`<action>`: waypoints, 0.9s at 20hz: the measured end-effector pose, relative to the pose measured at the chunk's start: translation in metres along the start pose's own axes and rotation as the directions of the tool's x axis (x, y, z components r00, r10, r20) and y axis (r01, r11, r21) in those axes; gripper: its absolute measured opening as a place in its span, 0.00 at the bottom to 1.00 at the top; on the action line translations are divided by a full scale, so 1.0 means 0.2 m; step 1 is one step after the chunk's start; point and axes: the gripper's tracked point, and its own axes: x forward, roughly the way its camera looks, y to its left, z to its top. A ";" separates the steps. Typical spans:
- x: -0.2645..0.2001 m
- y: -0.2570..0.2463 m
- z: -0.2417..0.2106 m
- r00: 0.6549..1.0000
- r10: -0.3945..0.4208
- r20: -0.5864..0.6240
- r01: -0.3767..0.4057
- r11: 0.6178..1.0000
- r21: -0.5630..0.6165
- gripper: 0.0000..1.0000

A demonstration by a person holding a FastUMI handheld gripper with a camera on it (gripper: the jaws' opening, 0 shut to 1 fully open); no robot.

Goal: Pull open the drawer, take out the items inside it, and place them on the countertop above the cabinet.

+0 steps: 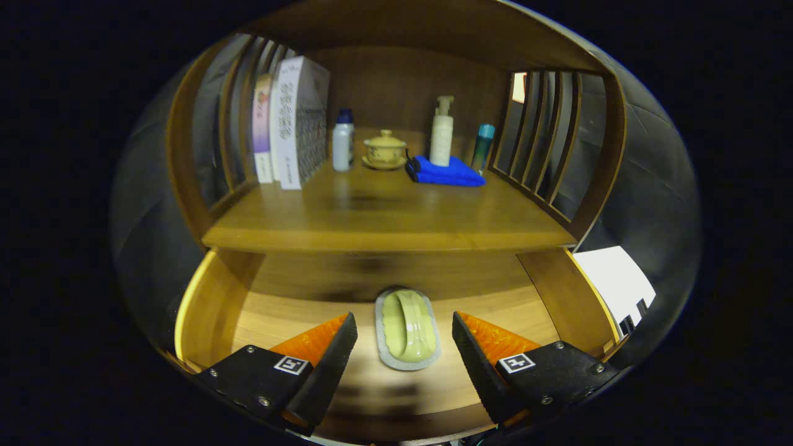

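The wooden drawer [210, 310] stands pulled out below the countertop [384, 217]. On its floor lies a pale yellow-green oblong item with a grey rim [407, 329], lengthwise between my two fingers. My gripper [404, 353] is open, its black fingers [328, 365] spread wide on either side of the item with a gap on each side, touching nothing. The part of the drawer under the countertop is in shadow.
On the countertop stand books [291, 124] at the left, a white bottle with a blue cap [342, 141], a yellow lidded cup on a saucer [385, 150], a folded blue cloth [447, 171], a pump bottle [442, 131] and a teal tube [484, 146]. Slatted wooden sides flank it.
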 end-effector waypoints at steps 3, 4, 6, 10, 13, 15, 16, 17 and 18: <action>0.08 0.02 -0.04 0.998 -0.005 -0.066 0.005 1.000 0.002 0.95; 0.11 0.01 -0.04 0.996 -0.015 -0.084 0.014 1.000 -0.007 0.94; 0.16 0.01 -0.07 0.992 -0.015 -0.125 0.013 1.000 -0.023 0.89; 0.20 0.01 -0.11 0.984 -0.006 -0.176 0.005 1.000 -0.006 0.78; 0.24 0.00 -0.14 0.978 0.000 -0.209 -0.001 1.000 -0.005 0.69; 0.24 0.00 -0.16 0.976 0.001 -0.219 0.000 1.000 0.005 0.55; 0.24 0.01 -0.17 0.975 0.006 -0.222 -0.004 1.000 0.007 0.47; 0.25 0.02 -0.18 0.974 0.012 -0.226 -0.011 1.000 0.005 0.41; 0.25 0.02 -0.17 0.977 0.015 -0.212 -0.015 1.000 0.000 0.27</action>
